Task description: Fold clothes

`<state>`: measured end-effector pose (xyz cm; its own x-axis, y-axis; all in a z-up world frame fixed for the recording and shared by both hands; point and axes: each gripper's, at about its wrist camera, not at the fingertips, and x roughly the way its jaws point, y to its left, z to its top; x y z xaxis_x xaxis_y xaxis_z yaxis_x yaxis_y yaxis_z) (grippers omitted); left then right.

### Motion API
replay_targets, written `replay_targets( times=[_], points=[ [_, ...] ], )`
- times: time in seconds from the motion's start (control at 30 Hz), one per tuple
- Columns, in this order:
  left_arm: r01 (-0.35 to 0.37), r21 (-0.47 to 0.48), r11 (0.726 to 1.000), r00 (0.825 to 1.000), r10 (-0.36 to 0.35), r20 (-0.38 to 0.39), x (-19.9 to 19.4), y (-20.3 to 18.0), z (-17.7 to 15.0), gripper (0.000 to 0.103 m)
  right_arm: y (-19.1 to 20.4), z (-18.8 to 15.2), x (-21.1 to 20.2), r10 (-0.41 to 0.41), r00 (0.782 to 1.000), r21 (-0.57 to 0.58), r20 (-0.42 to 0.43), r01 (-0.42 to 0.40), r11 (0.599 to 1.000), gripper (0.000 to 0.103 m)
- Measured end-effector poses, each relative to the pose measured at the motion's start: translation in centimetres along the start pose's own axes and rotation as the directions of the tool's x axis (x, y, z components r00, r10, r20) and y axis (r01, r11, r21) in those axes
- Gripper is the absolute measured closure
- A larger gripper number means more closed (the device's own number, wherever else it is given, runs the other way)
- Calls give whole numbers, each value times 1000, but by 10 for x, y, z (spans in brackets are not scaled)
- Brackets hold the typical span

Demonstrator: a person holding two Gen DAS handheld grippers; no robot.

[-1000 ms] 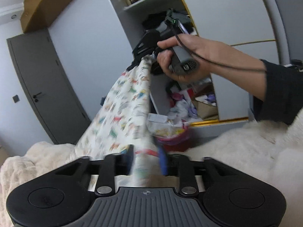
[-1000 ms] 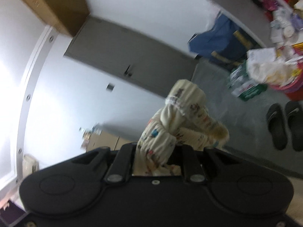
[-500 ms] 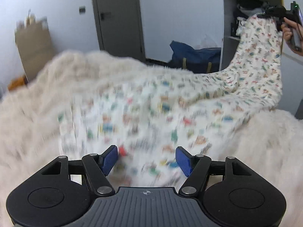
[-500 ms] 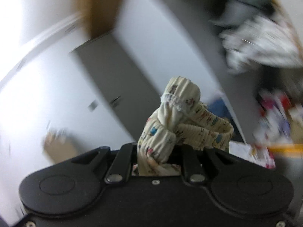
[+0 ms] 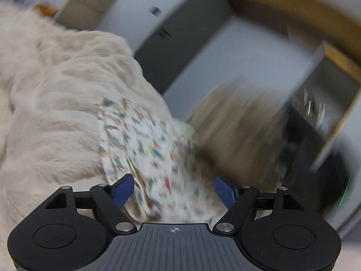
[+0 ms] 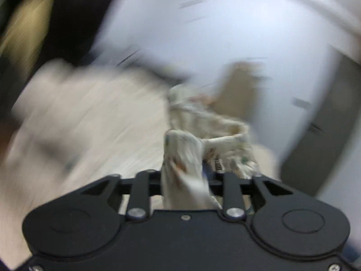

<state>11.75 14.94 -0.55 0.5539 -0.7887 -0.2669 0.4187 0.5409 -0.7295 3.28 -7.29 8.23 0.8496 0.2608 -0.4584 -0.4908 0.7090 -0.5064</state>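
fluffy cream blanket point(image 5: 56, 103) carries the printed garment point(image 5: 144, 149), laid out for folding, left tongs point(image 5: 173, 190) just spreading wide with cloth loose between, right tongs point(image 6: 187, 180) easing apart, bunched waistband point(image 6: 182, 158) still between them.

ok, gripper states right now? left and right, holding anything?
Left gripper: open, jaws just widened; the cream printed garment lies between the blue pads, not pinched.
Right gripper: jaws just opened further, bunched garment between them; grip cannot be told through blur.

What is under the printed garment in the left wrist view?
The printed garment lies on a fluffy cream blanket, which shows along its left side. Whatever is beneath the blanket is covered.
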Motion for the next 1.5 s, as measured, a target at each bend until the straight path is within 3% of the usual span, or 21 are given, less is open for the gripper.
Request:
replay_targets(
  times=[0.03,0.07,0.1,0.17,0.23,0.3,0.37,0.47,0.6,0.7,0.87,0.97,1.07,1.17,1.23,1.4,1.5],
  points=[
    [7,-13,1000,1000,-7,0,0,1,1,29,19,-10,9,34,999,-46,-42,-36,998,79],
    [6,-25,1000,1000,-6,-6,3,1,2,29,32,-19,14,58,996,-65,-71,-63,996,76],
    [-8,-18,1000,1000,8,-12,6,-2,4,29,29,-24,11,53,997,-23,-58,-54,998,65],
    [-34,-1,999,999,34,-27,15,-9,13,29,15,-28,-1,19,999,19,-32,-19,1000,57],
    [-63,25,998,997,64,-50,28,-18,26,29,16,-27,-12,16,999,-18,-39,-17,1000,62],
    [-123,89,988,985,132,-110,54,-28,48,29,17,-28,-20,47,998,-17,-38,-48,999,77],
    [-170,143,975,967,193,-166,80,-33,67,29,22,-25,-18,63,997,-9,-41,-63,998,90],
    [-221,197,955,929,267,-255,124,-35,91,29,27,-21,-19,55,998,-9,-31,-56,998,93],
    [-257,231,939,881,325,-344,156,-30,94,33,24,-14,-10,57,998,-11,-36,-58,998,93],
    [-244,218,945,884,309,-349,146,-29,92,34,28,-15,-20,59,998,-12,-35,-59,998,93],
    [-172,163,971,896,223,-383,129,-22,89,34,24,-11,-12,63,997,-13,-38,-64,998,92],
    [-139,137,981,891,184,-416,138,-21,87,38,24,-11,-10,65,997,-16,-38,-65,998,92],
    [-160,161,974,871,217,-442,155,-24,82,52,23,-12,-8,66,997,-14,-38,-67,998,92],
    [-155,232,960,868,245,-433,163,-35,79,75,22,-13,-7,67,997,-12,-38,-67,998,92],
    [-139,281,949,875,251,-414,161,-44,79,88,21,-13,-7,59,998,-13,-28,-60,998,92],
    [-135,335,932,921,243,-304,142,-72,103,91,20,-6,-14,-31,999,-82,37,34,996,97],
    [-154,356,922,934,254,-252,133,-82,127,91,16,12,-17,-115,990,-178,86,129,976,97]
  ],
)
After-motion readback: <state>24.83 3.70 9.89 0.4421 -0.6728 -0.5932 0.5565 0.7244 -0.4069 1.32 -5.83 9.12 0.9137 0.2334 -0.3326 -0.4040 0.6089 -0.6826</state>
